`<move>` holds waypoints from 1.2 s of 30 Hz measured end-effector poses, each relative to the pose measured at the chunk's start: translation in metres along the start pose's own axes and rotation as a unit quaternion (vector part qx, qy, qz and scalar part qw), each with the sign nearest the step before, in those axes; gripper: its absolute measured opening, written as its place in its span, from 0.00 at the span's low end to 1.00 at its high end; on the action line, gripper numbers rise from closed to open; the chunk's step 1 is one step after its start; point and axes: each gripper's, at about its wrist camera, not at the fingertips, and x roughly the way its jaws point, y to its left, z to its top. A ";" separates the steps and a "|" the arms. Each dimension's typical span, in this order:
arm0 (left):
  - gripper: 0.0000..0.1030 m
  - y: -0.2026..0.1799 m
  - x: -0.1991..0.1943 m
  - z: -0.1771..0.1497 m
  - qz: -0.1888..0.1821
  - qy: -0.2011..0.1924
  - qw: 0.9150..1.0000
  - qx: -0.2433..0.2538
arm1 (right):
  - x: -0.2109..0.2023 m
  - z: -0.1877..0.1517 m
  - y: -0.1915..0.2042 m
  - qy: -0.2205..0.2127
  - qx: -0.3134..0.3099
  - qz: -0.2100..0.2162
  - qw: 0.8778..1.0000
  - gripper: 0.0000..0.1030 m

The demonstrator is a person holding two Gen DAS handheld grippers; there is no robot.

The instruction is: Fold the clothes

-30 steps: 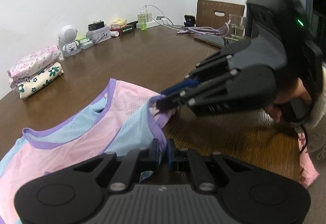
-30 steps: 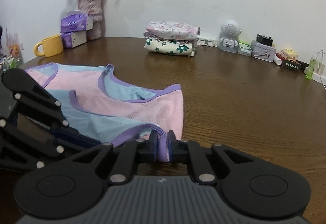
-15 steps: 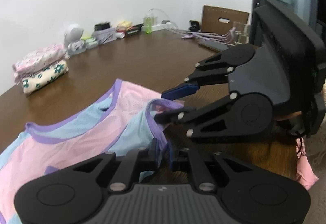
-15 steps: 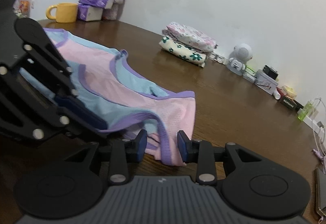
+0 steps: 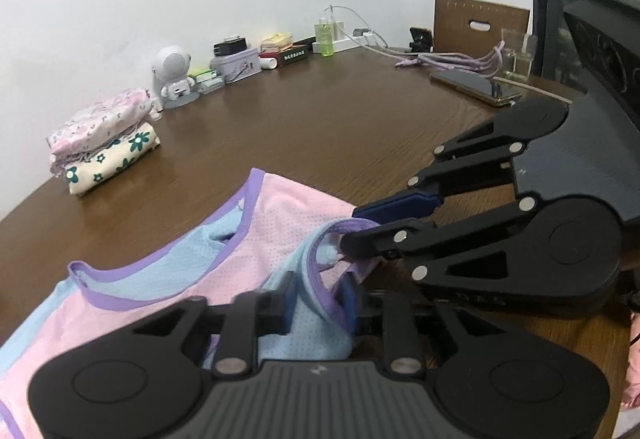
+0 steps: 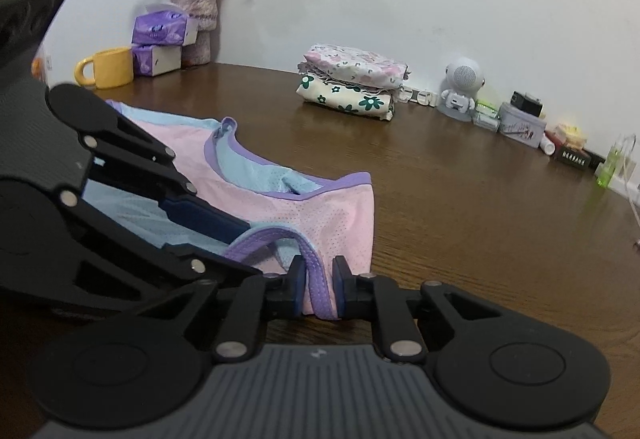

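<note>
A pink and light-blue mesh sleeveless top point(image 5: 276, 231) with purple trim lies flat on the brown wooden table point(image 5: 320, 127). Both grippers meet at its near shoulder corner. In the left wrist view my left gripper point(image 5: 318, 299) is closing, with bunched blue fabric and purple trim filling the gap between its pads. My right gripper point(image 5: 350, 229) comes in from the right onto the same purple strap. In the right wrist view the right gripper point(image 6: 319, 287) is closing with the purple strap point(image 6: 316, 275) pinched between its pads. The left gripper point(image 6: 252, 249) reaches in from the left beside it.
A stack of folded floral clothes point(image 6: 352, 83) sits at the back by the wall, next to a white astronaut figure point(image 6: 460, 87) and small boxes. A yellow mug point(image 6: 108, 67), tissue packs point(image 6: 160, 35) and a flower vase point(image 6: 196, 19) stand far left. A phone point(image 5: 476, 87) and a glass point(image 5: 516, 55) lie far right.
The right gripper opened wide half a second ago and has closed again on the purple strap. More blue fabric is now bunched between the left gripper's pads, which stand wider apart.
</note>
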 end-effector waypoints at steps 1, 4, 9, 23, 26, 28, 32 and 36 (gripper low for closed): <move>0.03 0.000 -0.002 0.000 -0.005 -0.002 1.000 0.000 | 0.000 0.000 -0.001 -0.001 0.004 0.003 1.000 0.14; 0.02 0.004 -0.006 0.000 -0.027 -0.003 1.000 -0.004 | -0.001 -0.001 -0.002 -0.005 0.008 0.004 1.000 0.14; 0.02 0.022 -0.010 0.002 -0.069 0.001 0.996 -0.055 | -0.003 -0.003 0.006 -0.007 -0.025 -0.004 1.000 0.16; 0.07 0.016 0.001 -0.007 -0.074 0.023 0.996 -0.040 | -0.002 -0.004 0.014 0.008 -0.069 -0.030 0.997 0.19; 0.16 0.017 0.001 -0.007 -0.081 0.021 0.996 -0.042 | -0.011 -0.005 0.007 0.006 -0.046 -0.013 0.999 0.26; 0.29 0.017 -0.002 -0.008 -0.087 0.017 0.995 -0.047 | -0.020 -0.005 0.003 -0.003 -0.029 -0.004 1.000 0.28; 0.36 0.025 -0.017 -0.008 -0.096 -0.003 0.993 -0.068 | -0.034 0.000 -0.003 -0.030 0.005 0.013 0.999 0.28; 0.37 0.042 -0.031 -0.009 -0.092 -0.020 0.990 -0.109 | -0.023 -0.001 0.002 -0.017 -0.016 0.012 1.000 0.27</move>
